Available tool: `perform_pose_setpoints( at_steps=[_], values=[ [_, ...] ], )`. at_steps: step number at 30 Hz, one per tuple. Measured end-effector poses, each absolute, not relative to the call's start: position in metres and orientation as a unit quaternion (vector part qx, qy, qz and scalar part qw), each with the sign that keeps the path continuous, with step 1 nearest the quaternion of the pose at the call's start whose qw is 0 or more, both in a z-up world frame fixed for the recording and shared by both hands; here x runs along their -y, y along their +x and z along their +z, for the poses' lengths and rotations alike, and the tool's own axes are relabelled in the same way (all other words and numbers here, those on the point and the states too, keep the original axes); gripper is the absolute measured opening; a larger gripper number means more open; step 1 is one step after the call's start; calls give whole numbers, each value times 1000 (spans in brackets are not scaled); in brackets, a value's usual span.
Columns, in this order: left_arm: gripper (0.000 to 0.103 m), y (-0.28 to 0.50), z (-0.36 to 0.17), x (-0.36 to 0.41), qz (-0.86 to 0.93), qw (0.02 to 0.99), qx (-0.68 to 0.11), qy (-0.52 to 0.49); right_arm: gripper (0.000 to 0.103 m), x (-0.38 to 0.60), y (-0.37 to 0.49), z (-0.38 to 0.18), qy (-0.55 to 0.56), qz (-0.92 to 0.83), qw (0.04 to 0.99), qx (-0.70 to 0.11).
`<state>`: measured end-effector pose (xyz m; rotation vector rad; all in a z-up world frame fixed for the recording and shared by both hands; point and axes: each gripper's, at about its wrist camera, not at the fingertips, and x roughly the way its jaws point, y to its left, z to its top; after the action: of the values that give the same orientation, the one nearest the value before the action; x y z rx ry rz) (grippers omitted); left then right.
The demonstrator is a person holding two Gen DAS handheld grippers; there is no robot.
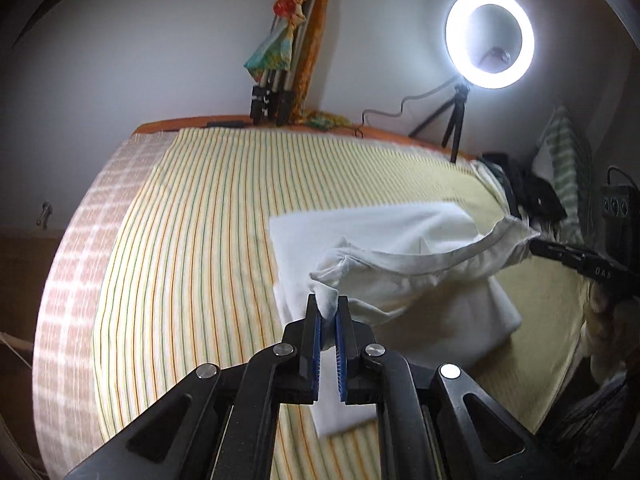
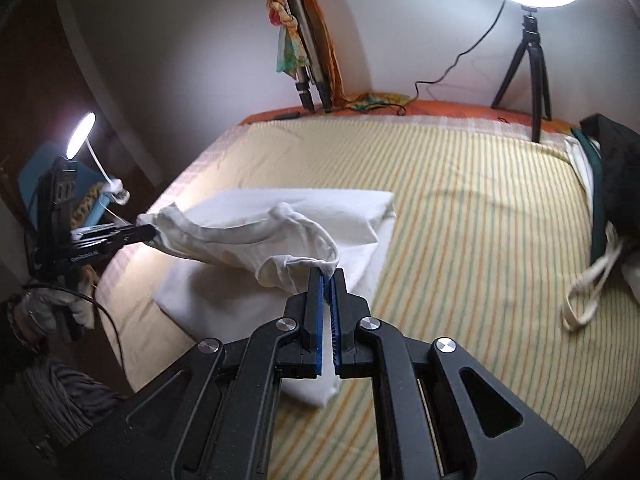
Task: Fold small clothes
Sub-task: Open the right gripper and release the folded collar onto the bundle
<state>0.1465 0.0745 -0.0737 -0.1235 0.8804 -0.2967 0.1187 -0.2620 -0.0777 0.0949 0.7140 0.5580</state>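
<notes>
a bed with a striped yellow sheet (image 1: 192, 220) fills both views. on it lies a white garment (image 1: 360, 236), its lower part flat on the sheet and its upper edge lifted and stretched between the two tools. a ring light (image 1: 490, 38) stands on a small tripod (image 2: 528, 64) at the far edge. a dark bag (image 2: 616, 168) lies at the bed's side, contents hidden. the left gripper (image 1: 329, 308) pinches one garment corner; the right gripper (image 2: 326, 276) pinches the other.

Home bedroom: striped-sheeted bed (image 1: 192, 216)
</notes>
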Motion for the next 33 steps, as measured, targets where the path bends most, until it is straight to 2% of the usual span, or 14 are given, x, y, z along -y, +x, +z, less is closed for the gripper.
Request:
perform_pose_setpoints(
  at_steps=[4,7,12,13,15,17,19,21,23,27,28,29,30,33],
  values=[
    [5,119,-81,-69,-143,892,-428,-25,5,259,97,-85,6,263,902,-341],
    [13,103,-85,-71,-148,887,-436,-17,5,255,77,-86,-32,267,903,-336],
    [25,83,-80,-93,-135,889,-430,-78,6,272,59,-89,-14,266,900,-345],
    [29,83,-78,-99,-132,888,-428,-99,9,278,60,-91,10,264,898,-351],
    [36,88,-77,-112,-126,881,-429,-155,30,290,66,-97,64,256,891,-369],
    [46,98,-83,-122,-120,866,-436,-213,34,301,76,-105,117,249,880,-387],
    [49,110,-95,-128,-119,845,-451,-262,34,308,87,-116,169,252,861,-408],
    [48,117,-110,-130,-107,829,-461,-297,34,310,97,-127,206,256,842,-427],
    [33,120,-124,-128,-108,814,-471,-323,34,311,104,-136,222,248,836,-437],
    [17,121,-135,-112,-122,807,-481,-320,34,306,115,-147,247,271,815,-449],
    [13,121,-134,-106,-123,811,-482,-308,30,304,115,-148,248,273,814,-449],
    [9,120,-132,-102,-123,816,-481,-295,16,302,116,-148,247,277,813,-448],
    [7,120,-130,-98,-123,822,-480,-283,7,299,117,-148,245,280,813,-449],
    [5,119,-124,-95,-124,828,-475,-270,6,297,113,-139,244,285,818,-436]
  ],
)
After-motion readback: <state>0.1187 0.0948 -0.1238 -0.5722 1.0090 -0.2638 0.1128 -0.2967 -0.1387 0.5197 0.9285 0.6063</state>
